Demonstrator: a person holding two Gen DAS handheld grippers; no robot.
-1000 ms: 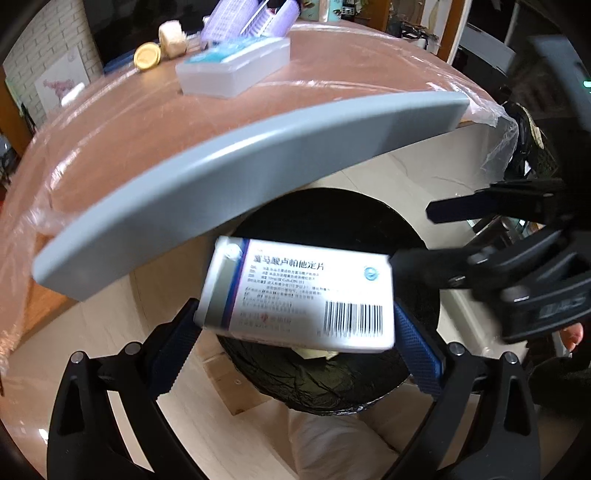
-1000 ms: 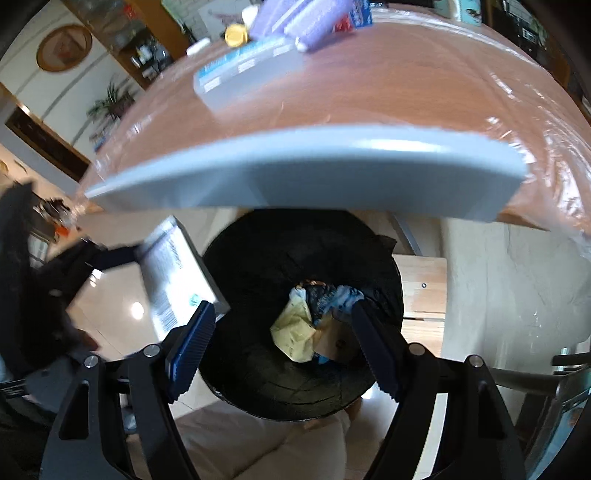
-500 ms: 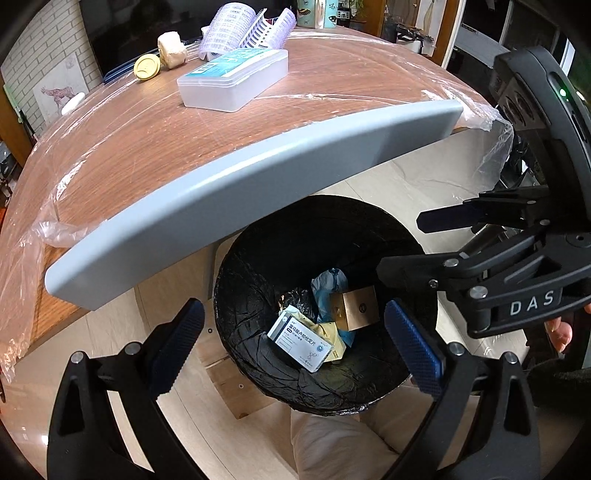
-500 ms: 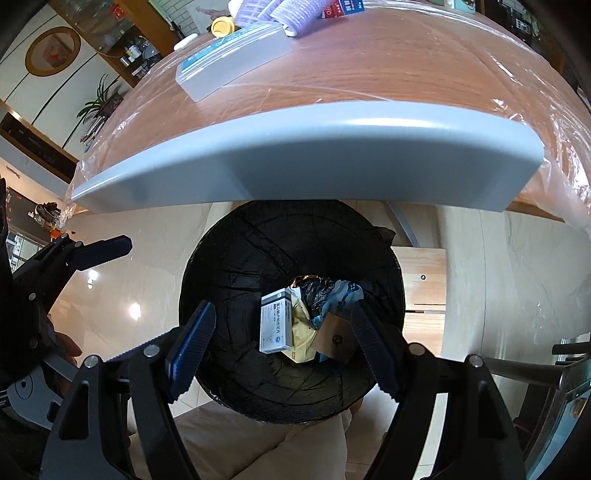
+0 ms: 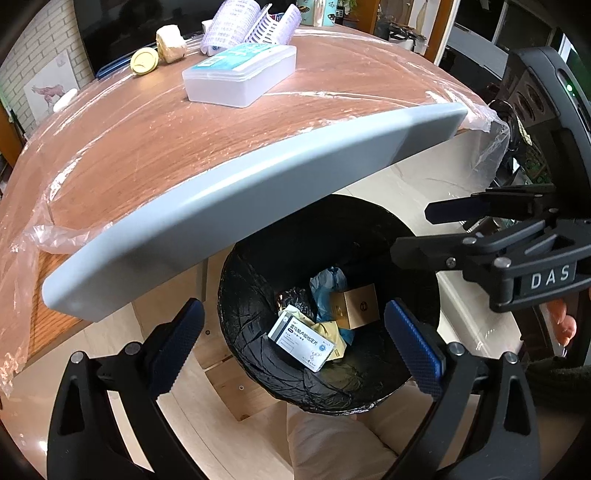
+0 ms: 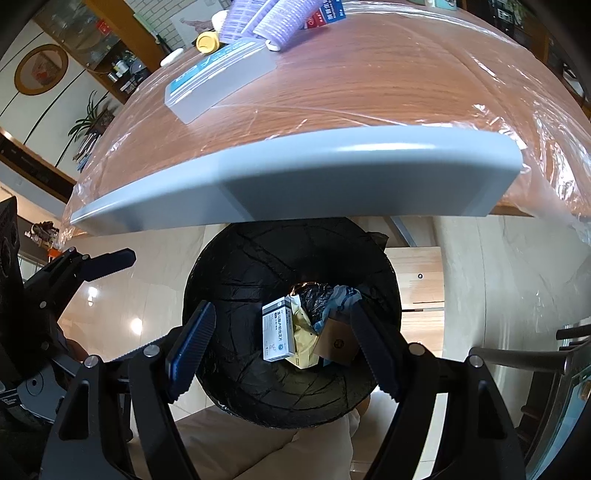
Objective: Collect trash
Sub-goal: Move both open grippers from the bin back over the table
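A wooden counter (image 5: 155,147) with a grey edge is covered by clear plastic film; on it lie a translucent box (image 5: 240,75), a yellow lid (image 5: 144,62) and some purple items (image 6: 266,18). The floor (image 6: 465,280) below is pale and shiny, and a brick wall and shelves stand behind. A bin (image 5: 369,236) with a black liner stands under the counter edge. The medicine box (image 5: 301,341) lies inside the bin, on yellow paper beside a brown carton (image 5: 360,306) and blue plastic. It is below and between the fingers of the left gripper (image 5: 295,350), which are wide apart and hold nothing. The right gripper (image 6: 284,350) is also spread apart and empty above the bin. In the left view the long axis of the box goes from upper left to lower right, with the printed face up.
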